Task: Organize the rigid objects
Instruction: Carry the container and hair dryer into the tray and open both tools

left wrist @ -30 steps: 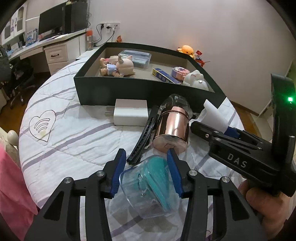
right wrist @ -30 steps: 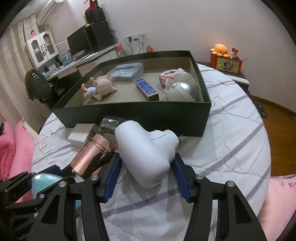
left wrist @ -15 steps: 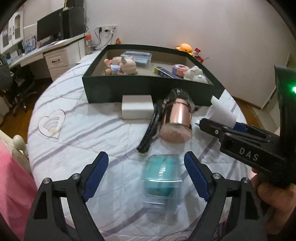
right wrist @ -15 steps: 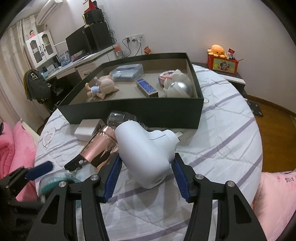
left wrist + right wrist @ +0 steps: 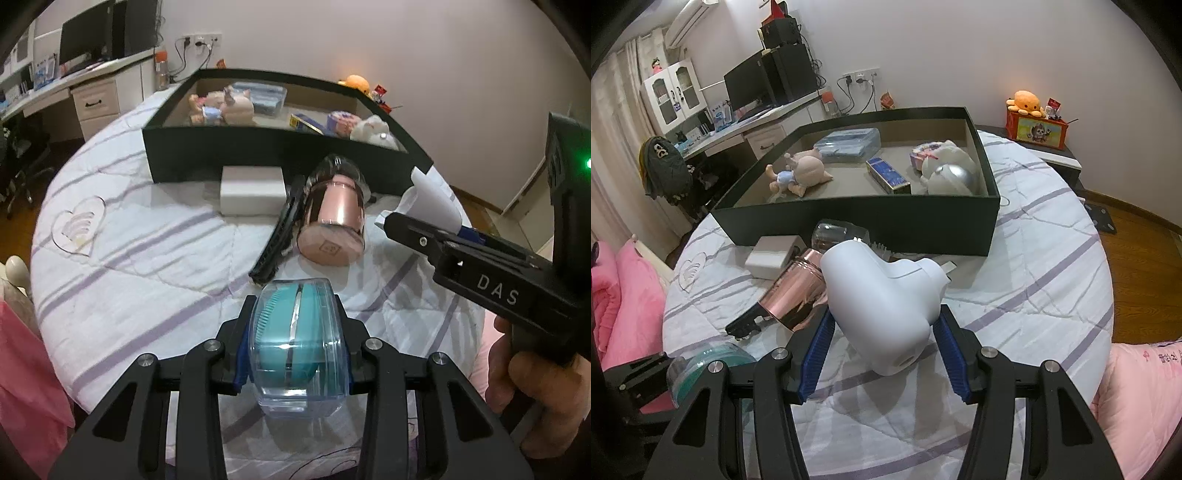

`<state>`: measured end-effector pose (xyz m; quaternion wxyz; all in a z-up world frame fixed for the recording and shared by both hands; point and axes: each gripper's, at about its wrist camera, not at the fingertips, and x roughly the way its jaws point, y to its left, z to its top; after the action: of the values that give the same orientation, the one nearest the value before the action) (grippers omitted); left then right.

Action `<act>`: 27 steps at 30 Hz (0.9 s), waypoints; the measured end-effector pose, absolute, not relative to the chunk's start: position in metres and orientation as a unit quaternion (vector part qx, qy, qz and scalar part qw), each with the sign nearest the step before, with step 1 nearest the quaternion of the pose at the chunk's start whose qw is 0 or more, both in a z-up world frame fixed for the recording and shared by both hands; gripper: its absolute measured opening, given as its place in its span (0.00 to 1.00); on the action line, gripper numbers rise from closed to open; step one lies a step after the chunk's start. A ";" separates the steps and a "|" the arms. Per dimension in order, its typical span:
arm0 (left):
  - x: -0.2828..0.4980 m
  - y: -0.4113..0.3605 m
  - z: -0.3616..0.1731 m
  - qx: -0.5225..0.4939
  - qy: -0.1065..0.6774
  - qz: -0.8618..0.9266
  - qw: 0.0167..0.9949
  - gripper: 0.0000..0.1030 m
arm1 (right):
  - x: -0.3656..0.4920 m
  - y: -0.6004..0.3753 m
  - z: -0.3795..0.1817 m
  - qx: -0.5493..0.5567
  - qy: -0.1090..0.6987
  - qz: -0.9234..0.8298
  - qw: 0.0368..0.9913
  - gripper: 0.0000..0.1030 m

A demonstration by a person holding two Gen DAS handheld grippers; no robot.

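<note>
My left gripper (image 5: pixel 295 354) is clamped on the teal case (image 5: pixel 297 343), long axis running away from me. My right gripper (image 5: pixel 882 350) pinches the white massager (image 5: pixel 882 306), nozzle toward me. Below is a striped bedspread (image 5: pixel 1052 280); the black box (image 5: pixel 849 218) holds a doll (image 5: pixel 801 173) and trinkets.

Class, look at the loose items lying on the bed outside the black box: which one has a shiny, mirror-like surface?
The rose-gold cylinder lying on its side; the white block and black comb beside it are matte.
</note>
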<state>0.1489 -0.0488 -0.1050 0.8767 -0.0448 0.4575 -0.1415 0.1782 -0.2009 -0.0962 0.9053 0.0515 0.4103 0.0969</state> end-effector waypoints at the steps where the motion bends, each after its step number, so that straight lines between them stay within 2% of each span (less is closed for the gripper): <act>1: 0.150 -0.047 -0.101 -0.045 0.454 -0.140 0.879 0.36 | 0.178 -0.200 -0.093 0.051 0.407 0.098 0.907 0.55; 12: 0.182 -0.027 -0.052 -0.038 0.404 -0.122 0.906 0.36 | 0.187 -0.198 -0.048 0.050 0.367 0.124 0.921 0.55; 22: 0.253 -0.014 -0.018 -0.034 0.366 -0.119 0.922 0.36 | 0.241 -0.205 -0.002 0.032 0.321 0.107 0.940 0.55; 27: 0.296 -0.023 -0.018 -0.030 0.365 -0.127 0.922 0.36 | 0.276 -0.207 -0.002 0.031 0.326 0.097 0.940 0.55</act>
<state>0.2965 -0.0232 -0.0183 0.9218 -0.0305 0.3650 -0.1272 0.2761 -0.2072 -0.0022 0.9397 0.0306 0.3264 0.0973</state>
